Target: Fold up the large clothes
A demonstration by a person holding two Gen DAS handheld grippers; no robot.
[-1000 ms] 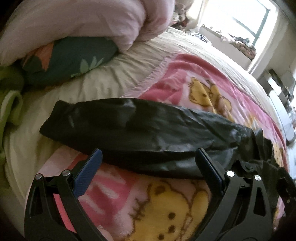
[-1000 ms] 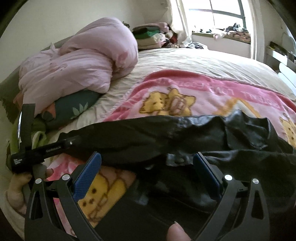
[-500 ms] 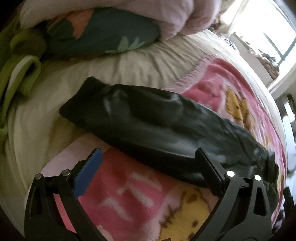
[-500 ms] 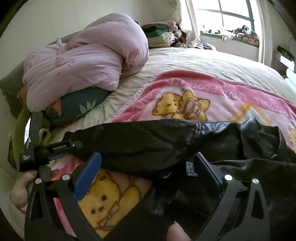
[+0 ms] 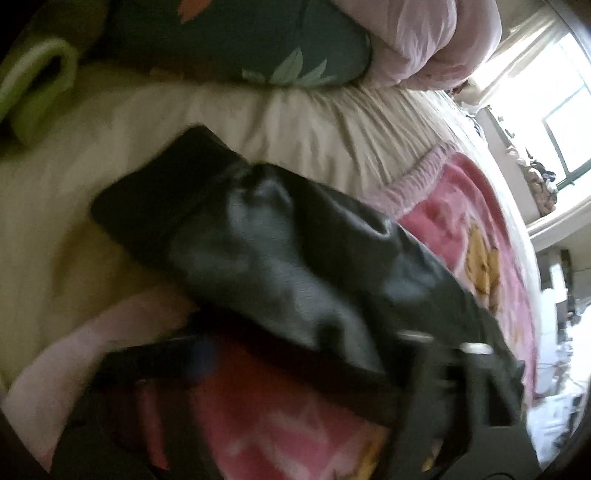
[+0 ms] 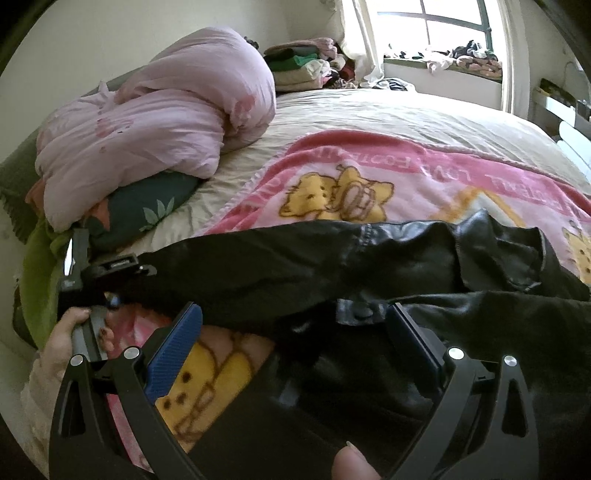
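Observation:
A black leather jacket lies on the pink bear blanket, one sleeve stretched out to the left onto the cream sheet. My left gripper is blurred; its jaws stand wide apart at the sleeve's near edge, near the cuff. It also shows in the right wrist view, held by a hand at the sleeve end. My right gripper is open, its fingers straddling the jacket body below the sleeve, nothing pinched.
A rolled pink duvet and a dark floral pillow lie at the head of the bed. Green cloth sits at far left. Folded clothes are stacked by the window.
The left gripper has swung in closer to the sleeve cuff and tilted, blurring its view. The right gripper has stayed nearly still over the jacket body.

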